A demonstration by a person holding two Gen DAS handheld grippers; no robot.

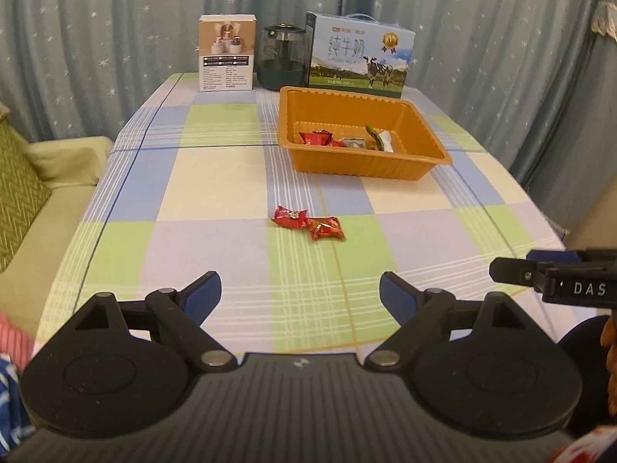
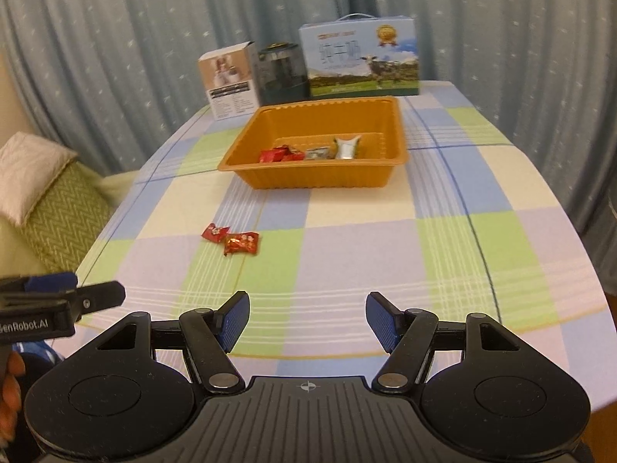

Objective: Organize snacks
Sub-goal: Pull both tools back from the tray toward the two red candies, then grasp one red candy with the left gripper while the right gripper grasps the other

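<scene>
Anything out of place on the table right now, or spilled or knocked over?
Two red candies lie loose on the tablecloth, side by side, short of the orange tray where the other snacks sit. Nothing is spilled or tipped; the boxes behind stand upright.

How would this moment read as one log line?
left gripper: open, empty | right gripper: open, empty | two red candies: on tablecloth, outside orange tray | tray: holds several snacks

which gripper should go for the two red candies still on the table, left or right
Left, probably. In the left wrist view the two red candies lie almost straight ahead of the open left gripper. For the open right gripper they sit off to its left.
</scene>
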